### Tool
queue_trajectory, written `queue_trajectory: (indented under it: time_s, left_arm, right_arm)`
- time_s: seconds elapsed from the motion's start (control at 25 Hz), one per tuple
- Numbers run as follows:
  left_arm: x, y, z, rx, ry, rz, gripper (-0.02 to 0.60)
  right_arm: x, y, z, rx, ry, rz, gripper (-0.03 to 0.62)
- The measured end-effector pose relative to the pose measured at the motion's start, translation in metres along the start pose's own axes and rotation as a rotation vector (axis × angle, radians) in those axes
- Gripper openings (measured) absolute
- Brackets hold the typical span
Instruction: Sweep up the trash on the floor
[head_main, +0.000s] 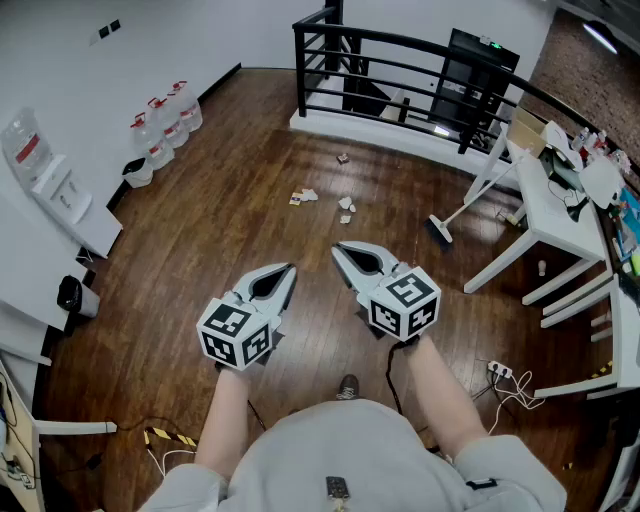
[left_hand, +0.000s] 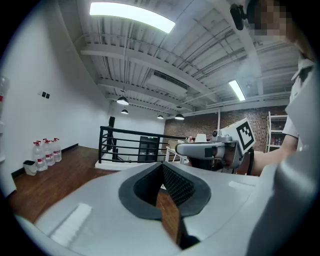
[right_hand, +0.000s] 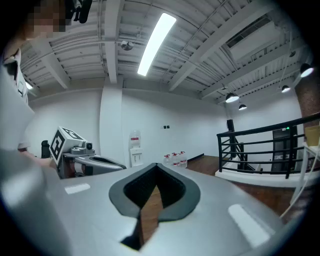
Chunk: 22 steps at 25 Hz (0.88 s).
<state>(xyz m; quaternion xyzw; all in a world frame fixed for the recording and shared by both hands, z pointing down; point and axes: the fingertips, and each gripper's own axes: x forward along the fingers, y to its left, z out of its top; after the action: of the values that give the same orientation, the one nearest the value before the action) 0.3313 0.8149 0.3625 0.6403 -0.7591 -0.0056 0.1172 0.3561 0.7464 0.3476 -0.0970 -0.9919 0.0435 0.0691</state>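
head view shows the trash (head_main: 301, 197) as a few small scraps scattered on the wood floor (head_main: 230, 190) ahead of me, a second little bunch (head_main: 346, 205) just to its right and one stray bit (head_main: 343, 158) further out by the black railing (head_main: 380, 62). it looks like paper or wrapper stuff, so probably super light and flicky. i'd guess it scoots away if i sweep hard, so short gentle strokes.

the broom (head_main: 438, 231) sits off to the right, brush head on the floor, handle leaning up toward the white table (head_main: 540, 215). it should be light and stiff, and i'd grab it about mid-handle, with both claws for control.

right now my left gripper (head_main: 287, 271) and right gripper (head_main: 339, 250) are both pinched closed with nothing in them, held out near level, side by side, well short of the scraps.

hard to make out: what the scraps actually are, and where the top of the broom handle ends, since it blends into the table legs. i can't spot a dustpan anywhere.
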Motion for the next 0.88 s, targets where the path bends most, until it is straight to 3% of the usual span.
queue_trajectory:
  time_s: [0.48,0.88]
  left_arm:
    - [0.118,-0.036,0.022,0.026,-0.003,-0.083,0.004]
    - [0.237,-0.080,0.022,0.051,0.061,-0.276,0.004]
  right_arm:
    - [-0.049,-0.114,0.001,0.018,-0.016,-0.083,0.000]
    - [-0.105,-0.226,-0.006,0.087,-0.050,-0.281,0.000]
